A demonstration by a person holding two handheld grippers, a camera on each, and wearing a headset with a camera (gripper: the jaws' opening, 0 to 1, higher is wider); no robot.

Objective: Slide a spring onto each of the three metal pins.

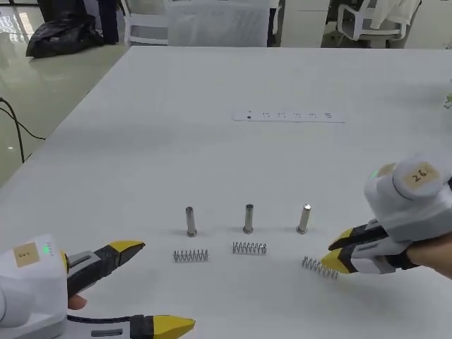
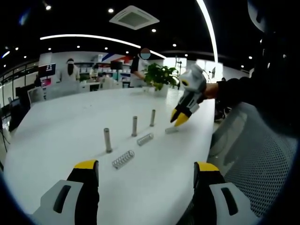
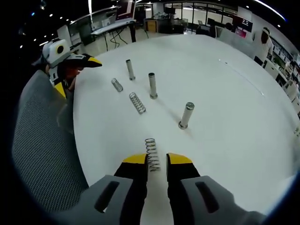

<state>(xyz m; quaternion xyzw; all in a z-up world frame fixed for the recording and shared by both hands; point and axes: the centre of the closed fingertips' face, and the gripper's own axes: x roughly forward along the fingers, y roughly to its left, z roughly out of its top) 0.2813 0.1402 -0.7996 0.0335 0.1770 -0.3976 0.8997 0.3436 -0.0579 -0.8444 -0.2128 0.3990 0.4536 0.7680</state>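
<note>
The left gripper [image 1: 152, 286] hangs low over the near left of the table [image 1: 212, 141]. Its jaws are spread wide and carry nothing.

Three pins stand upright in a row across the table, and each one is bare. The left pin [image 1: 191, 221] has the left spring [image 1: 191, 256] lying flat just on the near side of it, apart from its base. The middle pin [image 1: 248, 218] has the middle spring [image 1: 249, 248] lying the same way. The right pin [image 1: 304, 218] has the right spring [image 1: 319, 267] lying near it, a little off to the right and at an angle.

The right gripper [image 1: 332, 256] is down at that last spring. In the right gripper view, the spring's near end sits between my jaws. They are drawn close about it with a sliver of gap on one side, and I cannot tell whether they are pinching it.

As I read it, no part of the task is done yet: no spring is on a pin, and all three lie on the table. The pick-up of the right spring looks like the step in hand. After that, I judge it must be lifted, stood on end and threaded over the right pin. The middle and left springs come afterwards.
</note>
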